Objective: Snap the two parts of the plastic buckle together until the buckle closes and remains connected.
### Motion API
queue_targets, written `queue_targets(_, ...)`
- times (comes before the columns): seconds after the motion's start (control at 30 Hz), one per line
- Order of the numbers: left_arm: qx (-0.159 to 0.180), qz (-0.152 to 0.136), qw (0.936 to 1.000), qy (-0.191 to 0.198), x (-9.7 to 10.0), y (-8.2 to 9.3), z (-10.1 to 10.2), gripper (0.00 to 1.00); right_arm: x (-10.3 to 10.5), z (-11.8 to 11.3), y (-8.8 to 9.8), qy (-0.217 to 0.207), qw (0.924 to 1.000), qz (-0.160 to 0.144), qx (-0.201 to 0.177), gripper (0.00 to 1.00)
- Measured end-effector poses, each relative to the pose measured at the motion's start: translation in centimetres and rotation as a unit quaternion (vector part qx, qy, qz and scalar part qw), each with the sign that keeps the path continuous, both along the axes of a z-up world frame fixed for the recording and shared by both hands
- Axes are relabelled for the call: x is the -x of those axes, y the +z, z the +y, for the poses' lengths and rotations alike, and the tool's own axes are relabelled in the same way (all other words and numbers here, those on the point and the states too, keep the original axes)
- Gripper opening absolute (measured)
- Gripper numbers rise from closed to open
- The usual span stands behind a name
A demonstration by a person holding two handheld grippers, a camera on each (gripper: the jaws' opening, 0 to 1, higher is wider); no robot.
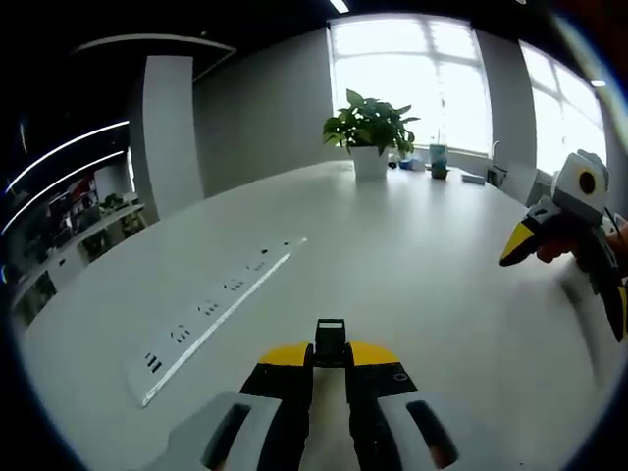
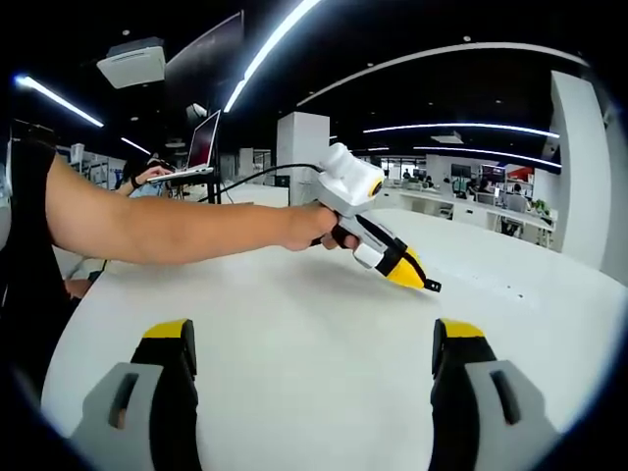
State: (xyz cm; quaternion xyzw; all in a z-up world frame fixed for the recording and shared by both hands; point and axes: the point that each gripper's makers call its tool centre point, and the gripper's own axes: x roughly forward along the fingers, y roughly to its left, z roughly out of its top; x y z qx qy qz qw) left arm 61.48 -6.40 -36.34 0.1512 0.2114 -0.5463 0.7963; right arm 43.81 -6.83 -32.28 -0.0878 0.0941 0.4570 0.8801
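Black buckle half clenched in my left tongs; my right tongs, spread and empty, must fetch its mate from the desk first.

In the left gripper view, a socket strip lies on the tabletop left of the left hand-held gripper. A potted plant stands at the far edge; the right hand-held gripper is at right.

Bright windows light a white table bearing a potted plant.
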Motion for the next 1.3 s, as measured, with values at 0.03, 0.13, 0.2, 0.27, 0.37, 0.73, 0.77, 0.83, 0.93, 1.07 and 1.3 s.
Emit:
queue_targets(0.03, 0.001, 0.001, 1.0000, 0.001, -0.06, -0.04, 0.02, 0.10, -0.03, -0.02, 0.02, -0.001, 1.0000, -0.001, 0.000, 1.00)
queue_targets(0.13, 0.002, 0.003, 1.0000, 0.001, -0.18, -0.19, 0.09, 0.11, -0.05, -0.05, 0.00, -0.001, 1.0000, -0.001, 0.001, 1.00)
queue_targets(0.2, 0.001, 0.004, 1.0000, 0.001, -0.21, -0.32, 0.14, 0.11, -0.02, -0.03, -0.05, 0.000, 1.0000, 0.000, 0.002, 1.00)
queue_targets(0.27, 0.001, 0.004, 1.0000, 0.001, -0.22, -0.36, 0.21, 0.11, 0.03, -0.03, -0.12, 0.000, 1.0000, 0.002, 0.003, 1.00)
queue_targets(0.37, 0.001, 0.006, 1.0000, 0.001, -0.28, -0.38, 0.28, 0.11, 0.07, -0.02, -0.17, 0.000, 1.0000, 0.003, 0.003, 1.00)
queue_targets(0.73, 0.007, 0.012, 0.9999, 0.002, -0.28, -0.33, 0.30, 0.11, 0.10, -0.03, -0.24, 0.000, 1.0000, 0.003, 0.005, 1.00)
queue_targets(0.77, 0.007, 0.013, 0.9999, 0.002, -0.33, -0.37, 0.31, 0.11, 0.09, -0.03, -0.26, 0.000, 1.0000, 0.003, 0.005, 1.00)
queue_targets(0.83, 0.007, 0.013, 0.9999, 0.003, -0.47, -0.44, 0.36, 0.11, 0.08, -0.04, -0.28, 0.000, 1.0000, 0.003, 0.006, 1.00)
queue_targets(0.93, 0.007, 0.014, 0.9999, 0.004, -0.42, -0.55, 0.38, 0.11, 0.09, -0.04, -0.27, 0.000, 1.0000, 0.003, 0.006, 1.00)
queue_targets(1.07, 0.007, 0.014, 0.9999, 0.004, -0.49, -0.66, 0.45, 0.11, 0.07, -0.01, -0.37, 0.001, 1.0000, 0.004, 0.007, 1.00)
queue_targets(1.3, 0.006, 0.016, 0.9998, 0.005, -0.65, -0.92, 0.65, 0.11, 0.05, -0.02, -0.35, 0.000, 1.0000, 0.003, 0.008, 1.00)
